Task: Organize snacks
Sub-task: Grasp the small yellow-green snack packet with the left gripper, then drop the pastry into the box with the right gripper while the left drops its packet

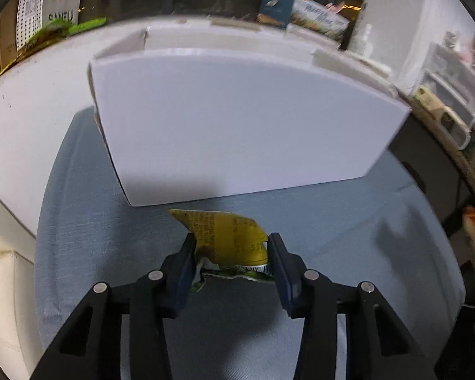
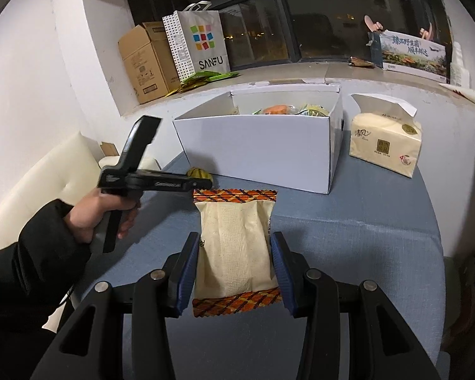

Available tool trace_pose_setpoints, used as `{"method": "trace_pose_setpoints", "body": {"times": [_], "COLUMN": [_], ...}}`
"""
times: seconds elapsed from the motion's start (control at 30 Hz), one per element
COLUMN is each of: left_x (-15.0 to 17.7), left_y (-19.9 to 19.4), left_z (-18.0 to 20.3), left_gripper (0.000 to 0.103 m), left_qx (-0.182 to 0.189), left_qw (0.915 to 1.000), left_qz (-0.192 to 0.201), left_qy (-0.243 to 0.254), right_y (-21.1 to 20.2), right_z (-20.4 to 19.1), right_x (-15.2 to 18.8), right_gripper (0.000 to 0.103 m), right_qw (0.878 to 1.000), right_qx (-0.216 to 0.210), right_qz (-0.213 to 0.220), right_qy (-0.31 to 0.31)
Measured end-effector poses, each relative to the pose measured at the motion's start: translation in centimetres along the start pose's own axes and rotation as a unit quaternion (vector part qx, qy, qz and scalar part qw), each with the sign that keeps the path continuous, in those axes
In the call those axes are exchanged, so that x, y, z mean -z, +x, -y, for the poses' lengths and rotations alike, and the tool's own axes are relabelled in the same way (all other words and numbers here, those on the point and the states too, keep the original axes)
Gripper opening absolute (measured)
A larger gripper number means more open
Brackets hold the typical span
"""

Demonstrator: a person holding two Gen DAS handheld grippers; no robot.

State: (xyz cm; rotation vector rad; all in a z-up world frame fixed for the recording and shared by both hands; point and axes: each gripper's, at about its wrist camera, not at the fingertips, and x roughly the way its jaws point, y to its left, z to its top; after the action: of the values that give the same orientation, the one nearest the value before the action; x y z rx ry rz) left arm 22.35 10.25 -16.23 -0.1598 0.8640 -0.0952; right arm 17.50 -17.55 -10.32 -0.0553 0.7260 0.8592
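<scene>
Now both snacks sit clamped — left gripper [image 1: 231, 247], right gripper [image 2: 236, 248].

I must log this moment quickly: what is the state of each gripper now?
Left gripper: closed on the yellow snack packet.
Right gripper: closed on the cream snack packet with orange patterned ends.

My right gripper [image 2: 234, 253] clamps a cream snack packet [image 2: 236, 247] with orange patterned ends at the bottom centre of the frame. Above it, mid-frame, sits the open white box [image 2: 256, 152] with snacks inside, a tissue pack [image 2: 384, 141] to its right. At left, my left hand [image 2: 101, 215] holds the left gripper [image 2: 202, 181] by a yellow packet [image 2: 199, 173].
</scene>
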Motion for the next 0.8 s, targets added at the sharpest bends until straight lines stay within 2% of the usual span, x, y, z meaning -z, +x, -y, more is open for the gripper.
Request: {"method": "trace_pose_setpoints", "body": {"times": [0.23, 0.37, 0.47, 0.6, 0.8], "left_x": [0.0, -2.6, -6.1, -10.8, -16.5], "left_y": [-6.6, -10.2, -11.6, -11.1, -7.5], "left_z": [2.9, 3.2, 2.7, 1.8, 0.6], "left_gripper": [0.048, 0.048, 0.048, 0.048, 0.048], "left_qx": [0.032, 0.041, 0.037, 0.034, 0.012], "left_qw": [0.9956, 0.9892, 0.9855, 0.9844, 0.9893], "left_qz": [0.084, 0.136, 0.161, 0.169, 0.142], "left_qy": [0.027, 0.036, 0.037, 0.034, 0.032], "right_y": [0.5, 0.8, 0.9, 1.5, 4.7], "right_z": [-0.1, 0.0, 0.5, 1.4, 3.5], "right_x": [-0.3, -2.1, -5.4, -10.7, -17.6], "right_gripper": [0.049, 0.049, 0.049, 0.049, 0.049], "right_qw": [1.000, 1.000, 0.999, 0.998, 0.996], "right_qx": [-0.005, -0.002, -0.006, -0.007, 0.007], "right_qz": [0.005, 0.018, 0.040, 0.065, 0.066], "right_qy": [0.007, 0.005, 0.012, 0.025, 0.054]}}
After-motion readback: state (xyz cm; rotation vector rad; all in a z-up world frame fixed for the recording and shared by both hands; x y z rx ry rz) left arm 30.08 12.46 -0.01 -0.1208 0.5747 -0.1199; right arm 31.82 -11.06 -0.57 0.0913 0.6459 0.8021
